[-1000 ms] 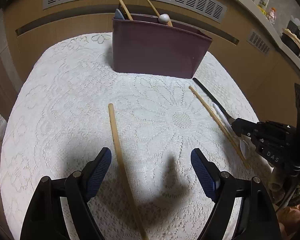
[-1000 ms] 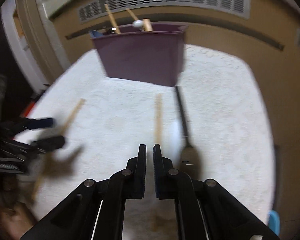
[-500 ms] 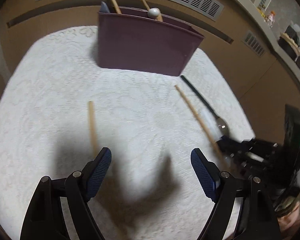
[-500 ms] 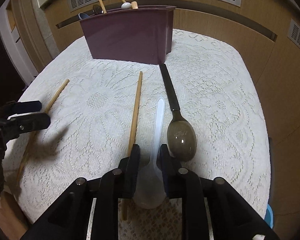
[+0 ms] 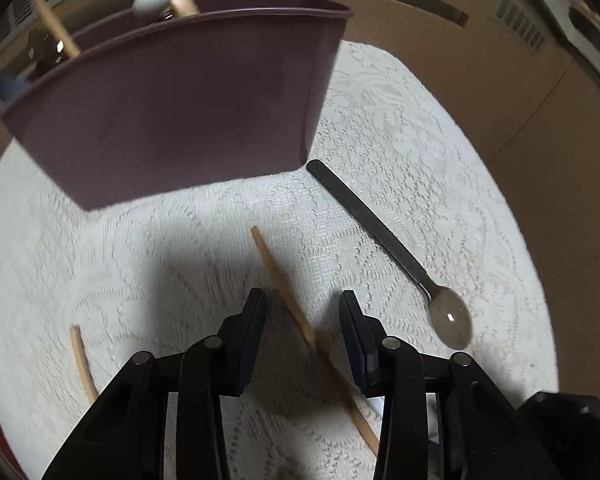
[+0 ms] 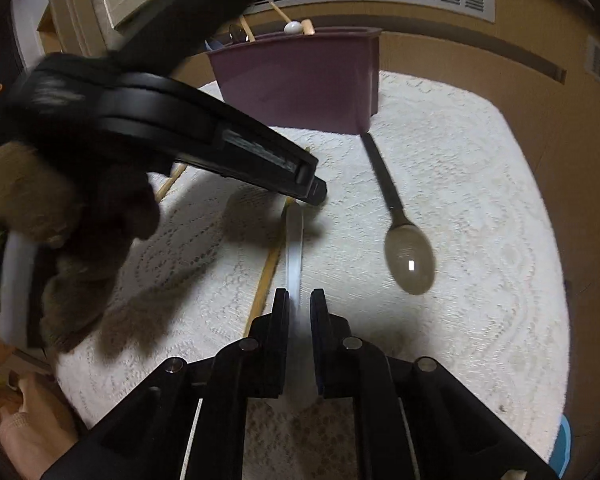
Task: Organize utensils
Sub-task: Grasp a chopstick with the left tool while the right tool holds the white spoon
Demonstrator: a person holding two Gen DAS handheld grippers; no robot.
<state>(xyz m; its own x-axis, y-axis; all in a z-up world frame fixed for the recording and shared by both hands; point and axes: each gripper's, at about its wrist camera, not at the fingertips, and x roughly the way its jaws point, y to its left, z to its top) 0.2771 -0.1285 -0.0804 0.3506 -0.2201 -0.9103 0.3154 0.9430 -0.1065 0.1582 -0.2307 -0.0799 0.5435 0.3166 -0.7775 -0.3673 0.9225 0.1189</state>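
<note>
The loose utensils lie on a counter covered with a white lace cloth, and they wait to go into the purple bin at the back. One wooden chopstick lies slanted on the cloth right between the two fingers of the left tool. The jaws of this tool have just been closing around the stick, but there are gaps on both sides, so the pads do not press it yet and the stick is not held. The tool stands over the middle of the stick, likely so that the stick will not tip when it goes up. A white plastic spoon lies beside that chopstick and runs in between the fingers of the right tool. These jaws have just been opening a little, maybe to make room for the spoon; I cannot tell if the pads touch it. A dark spoon with a long black handle lies apart to the right, with its handle end just beside the corner of the bin. A second chopstick lies off to the left. The bin already holds some sticks and a spoon standing up, so it seems to be the home for all of them. The two tools are close together here and could bump.
</note>
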